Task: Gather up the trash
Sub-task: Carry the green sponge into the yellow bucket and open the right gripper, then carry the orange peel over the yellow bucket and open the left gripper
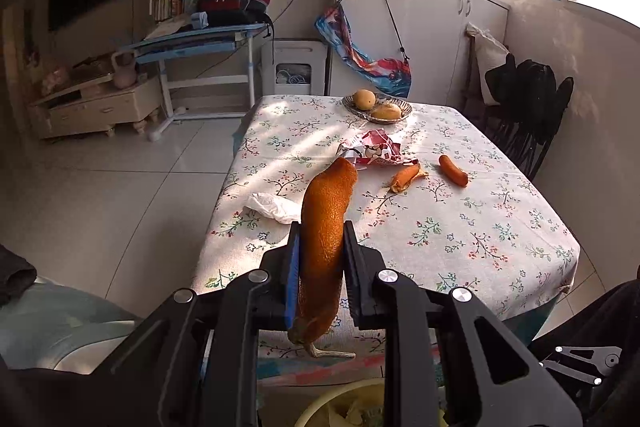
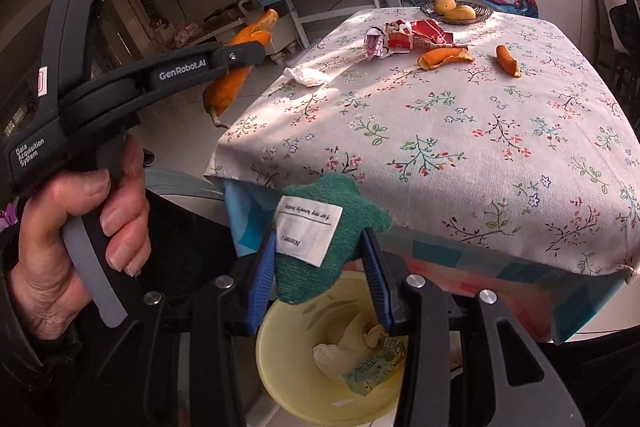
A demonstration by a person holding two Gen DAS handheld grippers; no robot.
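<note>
My left gripper point(image 1: 322, 247) is shut on a long orange peel point(image 1: 325, 239), held in the air off the table's near left corner; it also shows in the right wrist view point(image 2: 236, 75). My right gripper point(image 2: 320, 247) is shut on a green plush cloth point(image 2: 320, 255) with a white label, above a yellow bin point(image 2: 280, 375) holding tissue and wrappers. On the floral tablecloth point(image 1: 460, 235) lie a white tissue point(image 1: 272, 207), a red-and-white wrapper point(image 1: 372, 151) and two more orange peels point(image 1: 406, 177), point(image 1: 453, 170).
A glass dish with two fruits point(image 1: 378, 105) stands at the table's far edge. A dark chair point(image 1: 524, 119) stands at the right side. A blue desk point(image 1: 200, 47) and white cabinets point(image 1: 420, 27) stand beyond on the tiled floor.
</note>
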